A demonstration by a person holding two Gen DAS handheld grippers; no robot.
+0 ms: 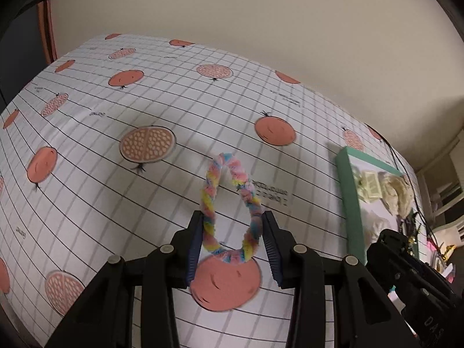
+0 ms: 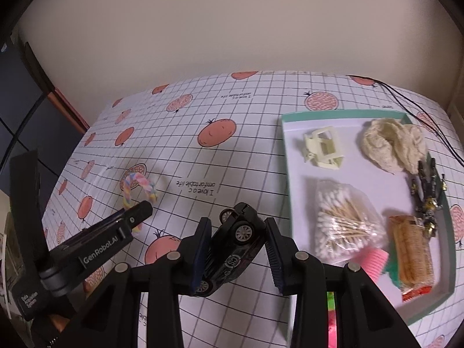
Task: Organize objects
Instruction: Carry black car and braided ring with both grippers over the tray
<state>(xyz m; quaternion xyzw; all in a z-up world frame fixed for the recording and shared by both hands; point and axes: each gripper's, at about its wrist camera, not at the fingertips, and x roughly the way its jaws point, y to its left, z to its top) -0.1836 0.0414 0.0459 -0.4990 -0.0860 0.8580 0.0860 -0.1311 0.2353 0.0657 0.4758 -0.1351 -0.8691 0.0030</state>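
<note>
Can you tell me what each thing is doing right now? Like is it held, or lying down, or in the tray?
left gripper: jaws around the fuzzy ring.
fuzzy ring: gripped, standing up on the tablecloth.
right gripper: jaws shut on the toy car.
toy car: held, tipped on its side.
tray: lying flat, filled with things.
cotton swabs: bagged, in the tray.
hair clip: in the tray.

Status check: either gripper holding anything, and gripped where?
Left gripper pinches the pastel loop across its lower sides. Right gripper holds the black toy car, tilted, by its roof and underside.

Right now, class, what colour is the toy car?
Black, with grey wheels: the toy car; clearest in the right wrist view.
</note>
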